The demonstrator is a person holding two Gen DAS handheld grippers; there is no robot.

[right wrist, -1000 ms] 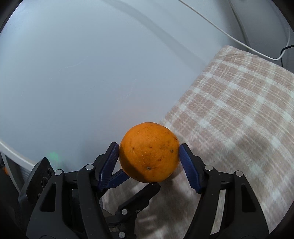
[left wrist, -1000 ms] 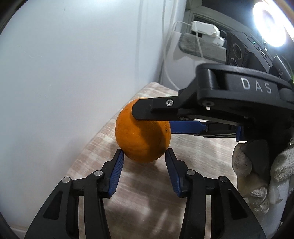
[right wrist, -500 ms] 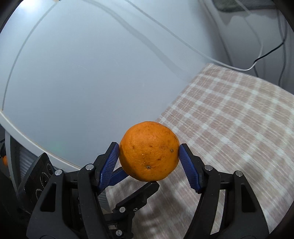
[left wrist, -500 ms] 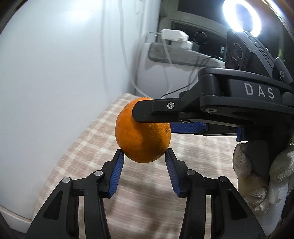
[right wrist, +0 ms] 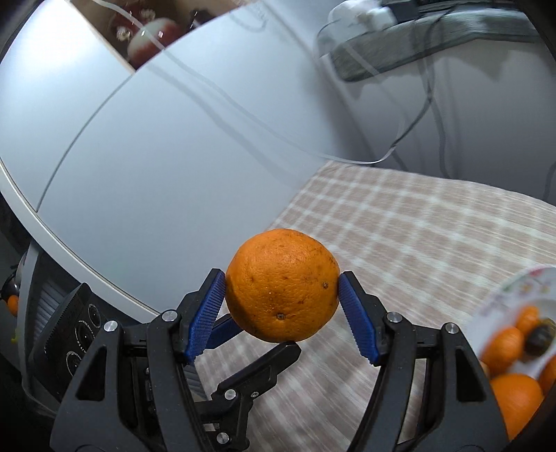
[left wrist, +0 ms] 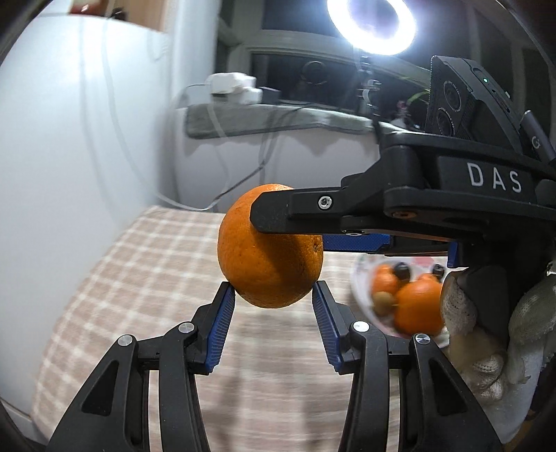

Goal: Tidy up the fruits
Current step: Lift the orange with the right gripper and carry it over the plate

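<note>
One orange hangs in the air above the checked tablecloth. My right gripper is shut on the orange, its blue pads pressing both sides. It reaches in from the right in the left wrist view. My left gripper sits just under the orange, its blue pads at the fruit's lower sides; whether they press it is unclear. A plate with several oranges and small dark and tan fruits lies to the right, and also shows in the right wrist view.
A white wall bounds the table on the left. A grey shelf with chargers and hanging cables stands behind. A ring light glares at the top.
Both grippers have lifted and swung right together with the orange. The plate of fruit has come into view at the right.
</note>
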